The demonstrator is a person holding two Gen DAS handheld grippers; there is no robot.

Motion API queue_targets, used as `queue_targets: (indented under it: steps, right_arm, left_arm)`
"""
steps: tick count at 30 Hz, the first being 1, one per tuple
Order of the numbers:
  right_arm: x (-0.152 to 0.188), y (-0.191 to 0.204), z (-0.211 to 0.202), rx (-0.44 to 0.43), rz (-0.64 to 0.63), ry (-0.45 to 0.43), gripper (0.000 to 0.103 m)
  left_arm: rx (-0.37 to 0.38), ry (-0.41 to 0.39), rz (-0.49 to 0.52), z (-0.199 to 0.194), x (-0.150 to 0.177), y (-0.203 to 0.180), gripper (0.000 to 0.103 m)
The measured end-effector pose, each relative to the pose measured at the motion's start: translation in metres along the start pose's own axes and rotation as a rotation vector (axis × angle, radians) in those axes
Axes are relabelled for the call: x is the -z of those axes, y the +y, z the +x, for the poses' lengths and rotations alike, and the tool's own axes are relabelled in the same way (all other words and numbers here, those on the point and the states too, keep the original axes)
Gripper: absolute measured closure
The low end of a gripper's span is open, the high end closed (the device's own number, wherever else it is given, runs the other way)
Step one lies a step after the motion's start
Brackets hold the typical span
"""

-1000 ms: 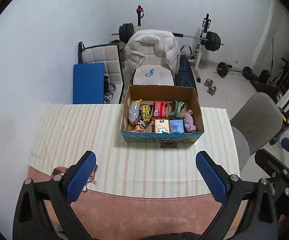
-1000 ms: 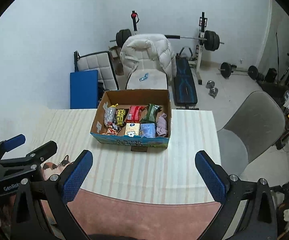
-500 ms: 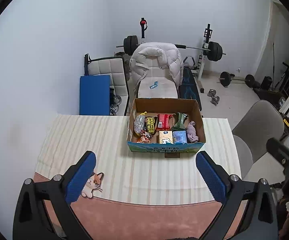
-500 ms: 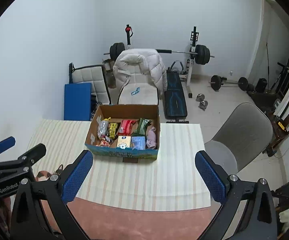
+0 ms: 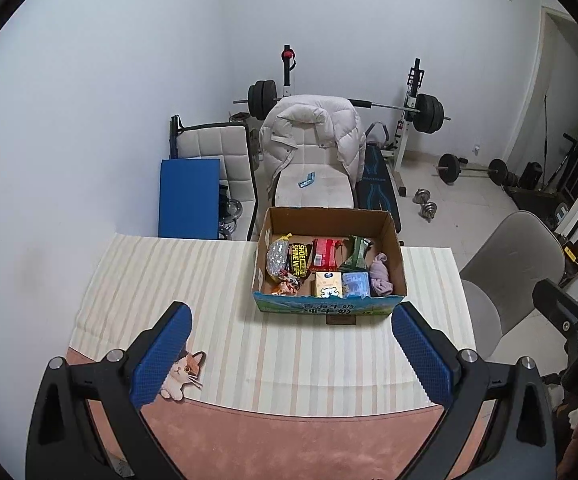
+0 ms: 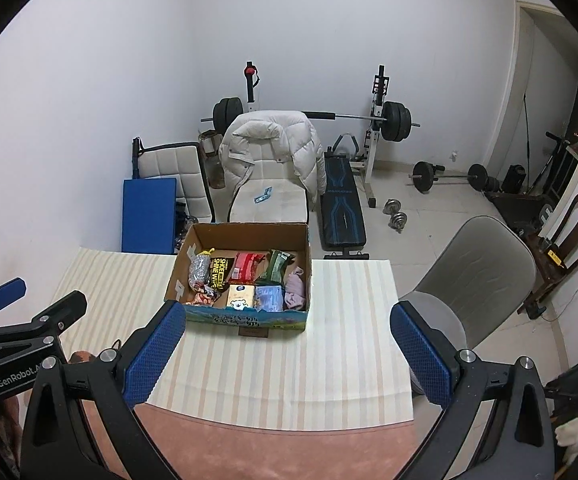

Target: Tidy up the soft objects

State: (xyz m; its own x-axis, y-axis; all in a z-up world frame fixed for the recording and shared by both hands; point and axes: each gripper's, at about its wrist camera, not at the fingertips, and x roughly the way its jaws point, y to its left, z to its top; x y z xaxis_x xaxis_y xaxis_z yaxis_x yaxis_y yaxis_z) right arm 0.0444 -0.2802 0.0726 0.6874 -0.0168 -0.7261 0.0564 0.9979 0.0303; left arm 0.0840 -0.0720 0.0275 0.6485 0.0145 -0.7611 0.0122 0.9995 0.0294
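Note:
An open cardboard box (image 5: pixel 385 224) (image 6: pixel 245 230) stands on the striped tablecloth (image 5: pixel 193 280) (image 6: pixel 349 344) at the table's far side. It holds several soft packs: a silver bag (image 5: pixel 276 255), a black wipes pack (image 5: pixel 300 258), a red pack (image 5: pixel 325 250), a green pack (image 5: pixel 356 252), tissue packs (image 5: pixel 329 283) and a pink cloth (image 5: pixel 381 274) (image 6: pixel 295 286). My left gripper (image 5: pixel 289 356) is open and empty, high above the near table edge. My right gripper (image 6: pixel 285 354) is open and empty, beside it.
A cat sticker (image 5: pixel 183 372) lies at the near left edge of the cloth. A grey chair (image 6: pixel 477 276) stands right of the table. Behind are a chair with a white jacket (image 5: pixel 309 136), a blue board (image 5: pixel 189 196) and a weight bench (image 6: pixel 343 204).
Both grippers have risen and drawn back from the table; the box looks smaller and more of the room shows. Both stay open.

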Motion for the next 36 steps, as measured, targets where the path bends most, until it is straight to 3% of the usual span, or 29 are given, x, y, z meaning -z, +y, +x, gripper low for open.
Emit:
queue_targets:
  steps: [36]
  right_arm:
    - [-0.004,0.004,-0.009,0.018,-0.009,-0.012,0.0]
  left_arm:
    - [-0.007,-0.017,-0.019,-0.01,-0.002,0.002,0.0]
